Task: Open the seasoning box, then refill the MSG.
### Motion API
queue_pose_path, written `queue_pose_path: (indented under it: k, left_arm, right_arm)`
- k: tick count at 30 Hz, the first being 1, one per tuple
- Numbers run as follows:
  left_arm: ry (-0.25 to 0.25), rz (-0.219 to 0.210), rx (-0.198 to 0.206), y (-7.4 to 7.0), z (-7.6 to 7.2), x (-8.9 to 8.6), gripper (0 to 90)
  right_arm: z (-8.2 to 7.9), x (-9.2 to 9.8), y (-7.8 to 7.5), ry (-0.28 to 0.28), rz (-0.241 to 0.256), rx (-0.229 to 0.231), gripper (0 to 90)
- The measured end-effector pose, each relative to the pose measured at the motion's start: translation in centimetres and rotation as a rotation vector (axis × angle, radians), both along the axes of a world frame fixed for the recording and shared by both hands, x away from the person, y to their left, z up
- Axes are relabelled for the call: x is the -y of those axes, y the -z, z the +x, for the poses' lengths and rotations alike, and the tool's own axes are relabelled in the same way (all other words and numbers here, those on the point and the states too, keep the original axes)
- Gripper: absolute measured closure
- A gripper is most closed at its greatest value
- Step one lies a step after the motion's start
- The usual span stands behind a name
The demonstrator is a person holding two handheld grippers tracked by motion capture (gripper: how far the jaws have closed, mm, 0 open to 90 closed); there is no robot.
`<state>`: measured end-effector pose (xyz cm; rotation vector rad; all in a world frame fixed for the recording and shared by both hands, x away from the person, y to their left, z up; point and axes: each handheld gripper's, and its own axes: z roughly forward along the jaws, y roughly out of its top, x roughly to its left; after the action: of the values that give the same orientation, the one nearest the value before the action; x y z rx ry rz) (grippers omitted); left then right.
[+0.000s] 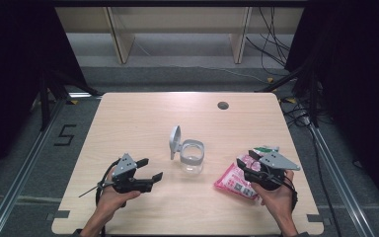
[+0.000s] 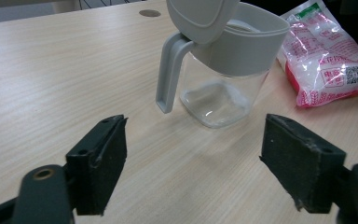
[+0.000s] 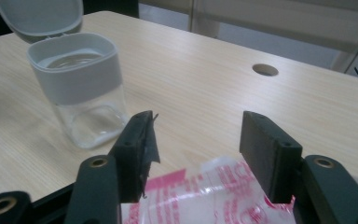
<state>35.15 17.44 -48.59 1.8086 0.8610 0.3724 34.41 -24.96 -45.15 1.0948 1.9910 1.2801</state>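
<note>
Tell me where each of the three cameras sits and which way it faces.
High view: above the person's side, looking forward and down at the table; both forearms, left gripper and right gripper show.
Left gripper view: rides the left gripper, facing the clear jar with its lid open; open jaws show.
Right gripper view: rides the right gripper, above the pink bag, open jaws showing.
All three share jar and bag.
</note>
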Motion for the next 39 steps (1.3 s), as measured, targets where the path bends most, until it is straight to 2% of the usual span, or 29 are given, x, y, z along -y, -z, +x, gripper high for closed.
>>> queue_pose_path:
  k: [1,2,3,4,5,6,7,8,10,12,13,14,15,19,21,22,24,25,26,28,30,31,34,35,37,38,39]
  left_arm:
    - [-0.002,-0.009,-0.007,0.0,0.0,0.0,16.9]
    - [0.0,-0.006,-0.009,0.0,0.1,-0.1,16.9]
    - [-0.008,-0.023,-0.021,0.0,0.0,-0.1,14.8]
    - [0.002,-0.032,-0.017,-0.1,0.1,-0.2,14.8]
    - [-0.006,-0.03,-0.016,-0.2,0.0,-0.3,14.7]
    - [0.002,-0.036,-0.009,-0.2,0.1,-0.3,14.7]
    - [-0.015,-0.036,-0.01,-0.3,0.0,-0.4,14.7]
    - [-0.006,-0.038,-0.005,-0.4,0.1,-0.4,14.7]
    - [-0.005,-0.043,-0.004,-0.4,0.0,-0.5,14.7]
    - [-0.003,-0.029,0.001,-0.5,0.0,-0.6,14.7]
    - [0.012,-0.026,0.011,-0.5,0.1,-0.7,14.8]
    - [0.004,-0.022,0.008,-0.5,0.0,-0.7,14.8]
    - [0.005,-0.022,0.009,-0.5,0.0,-0.7,14.8]
    - [-0.009,-0.028,-0.001,-0.5,-0.1,-0.6,15.0]
    - [-0.01,-0.025,-0.001,-0.5,-0.1,-0.6,15.0]
    - [-0.013,-0.027,-0.004,-0.5,-0.1,-0.6,15.1]
    - [-0.01,-0.031,-0.004,-0.5,0.0,-0.6,15.1]
    - [-0.018,-0.027,-0.005,-0.5,0.0,-0.6,15.1]
    - [-0.016,-0.028,-0.005,-0.5,0.0,-0.6,15.2]
    - [-0.015,-0.025,-0.004,-0.5,0.0,-0.6,15.3]
    - [-0.017,-0.024,-0.003,-0.5,-0.1,-0.6,15.3]
    - [-0.02,-0.026,-0.004,-0.5,-0.1,-0.6,15.3]
    - [-0.016,-0.025,0.0,-0.5,-0.2,-0.5,15.3]
    - [-0.016,-0.025,0.001,-0.5,-0.2,-0.5,15.3]
    - [-0.016,-0.02,0.0,-0.6,-0.2,-0.4,15.3]
    - [-0.013,-0.023,0.0,-0.5,-0.2,-0.4,15.4]
    - [-0.015,-0.016,0.0,-0.5,-0.2,-0.4,15.5]
  right_arm:
    - [0.0,0.6,0.2,0.002,0.007,0.008,42.8]
    - [0.0,0.6,0.2,0.002,0.007,0.008,42.8]
    - [-0.1,0.8,0.3,0.016,0.015,0.003,42.1]
    - [-0.1,1.1,0.4,0.025,0.014,0.007,41.7]
    - [-0.4,1.2,0.5,0.049,0.021,-0.015,41.0]
    - [-0.3,1.6,0.5,0.043,0.015,-0.016,40.3]
    - [-0.3,1.8,0.6,0.061,0.007,-0.008,39.6]
    - [-0.3,2.1,0.7,0.061,0.015,-0.008,38.7]
    - [-0.6,2.5,0.8,0.098,0.027,-0.035,38.4]
    - [-0.9,3.0,0.8,0.117,0.046,-0.051,37.7]
    - [-1.0,3.3,0.9,0.125,0.039,-0.051,37.2]
    - [-1.1,3.5,1.0,0.127,0.04,-0.052,36.8]
    - [-1.0,3.9,1.1,0.128,0.016,-0.044,36.0]
    - [-1.4,4.2,1.2,0.176,0.038,-0.046,33.4]
    - [-1.3,4.6,1.4,0.183,0.012,-0.04,32.0]
    - [-1.4,4.8,1.4,0.198,0.018,-0.05,30.3]
    - [-1.3,5.1,1.5,0.206,0.009,-0.041,30.0]
    - [-1.5,5.1,1.5,0.22,0.03,-0.058,28.9]
    - [-1.4,5.4,1.5,0.211,0.015,-0.057,27.8]
    - [-1.5,5.5,1.7,0.238,0.039,-0.07,24.9]
    - [-1.4,5.7,1.9,0.243,0.042,-0.078,23.6]
    - [-1.4,6.0,2.1,0.248,0.041,-0.116,20.7]
    - [-1.3,6.1,2.3,0.251,0.049,-0.113,21.0]
    - [-1.1,6.3,2.4,0.24,0.026,-0.096,21.0]
    - [-1.3,6.1,2.4,0.259,0.056,-0.134,20.5]
    - [-1.2,6.4,2.5,0.241,0.037,-0.124,20.4]
    - [-1.3,6.3,2.5,0.259,0.051,-0.148,20.2]
